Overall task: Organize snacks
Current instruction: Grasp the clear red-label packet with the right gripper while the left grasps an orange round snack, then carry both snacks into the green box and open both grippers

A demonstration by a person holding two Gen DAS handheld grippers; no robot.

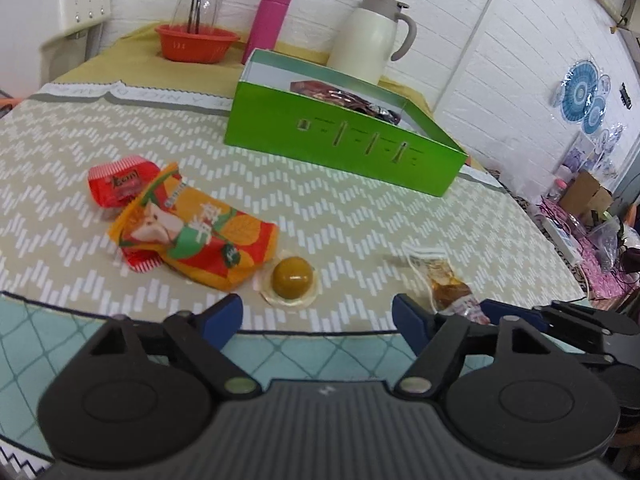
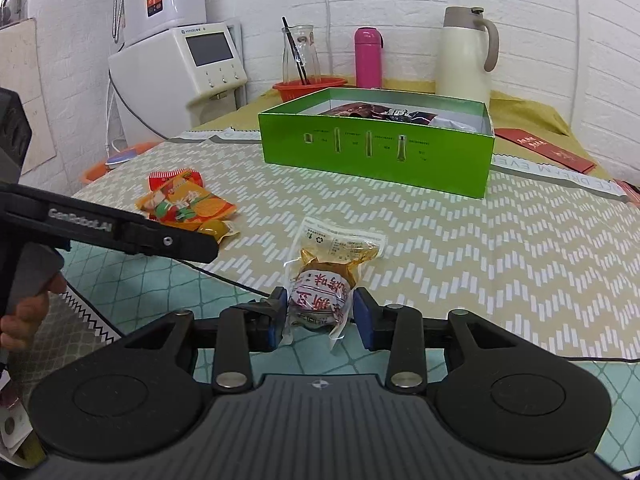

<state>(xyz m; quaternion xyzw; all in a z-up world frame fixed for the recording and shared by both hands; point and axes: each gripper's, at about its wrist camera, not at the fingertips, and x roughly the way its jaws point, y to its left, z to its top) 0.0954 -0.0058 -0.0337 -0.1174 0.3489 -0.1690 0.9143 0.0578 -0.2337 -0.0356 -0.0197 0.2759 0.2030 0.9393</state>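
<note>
My left gripper is open near the table's front edge. Just ahead of its gap lies a round yellow-green jelly. An orange snack packet lies to its left, partly over a red packet. My right gripper is shut on a clear packet holding a brown snack, whose far end rests on the cloth. The same packet shows at the right of the left wrist view. The open green box stands farther back with dark wrapped snacks inside.
Behind the green box stand an orange basket with a glass bottle, a pink flask and a cream jug. A red envelope lies right of the box. A white appliance stands at the left.
</note>
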